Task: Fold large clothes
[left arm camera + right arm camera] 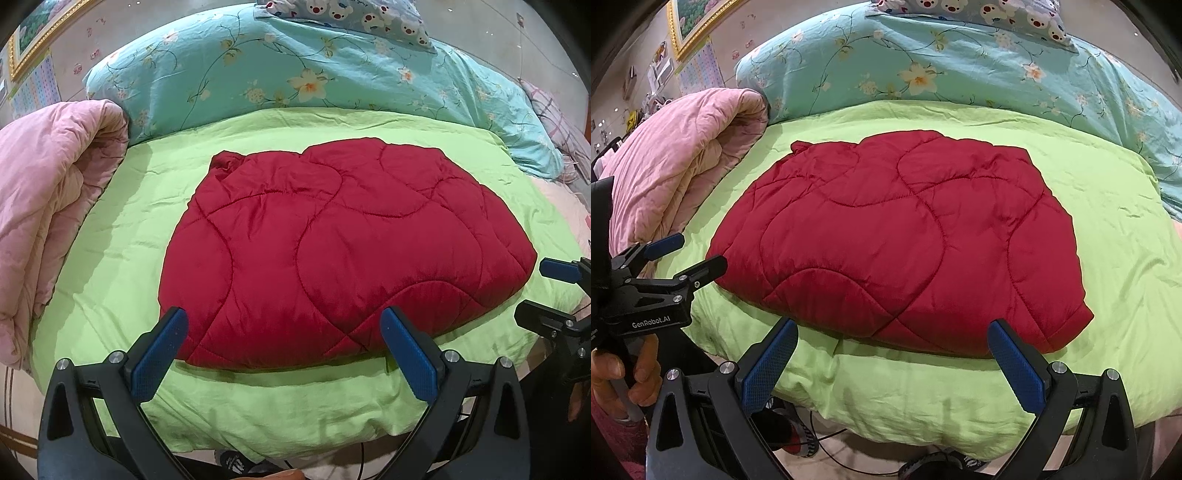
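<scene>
Tongs [283, 325] apart before folded red quilted garment [332, 251]

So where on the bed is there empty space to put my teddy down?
There is bare green sheet on the right of the red quilted garment, before the blue floral duvet. A narrower strip runs along the near edge, by the open grippers. The left is tighter: the rolled pink quilt crowds the garment, leaving only a slim green gap.

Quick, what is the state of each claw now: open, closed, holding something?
Left claw: open, holding nothing, just short of the red quilted jacket.
Right claw: open, holding nothing, at the jacket's near edge.
</scene>
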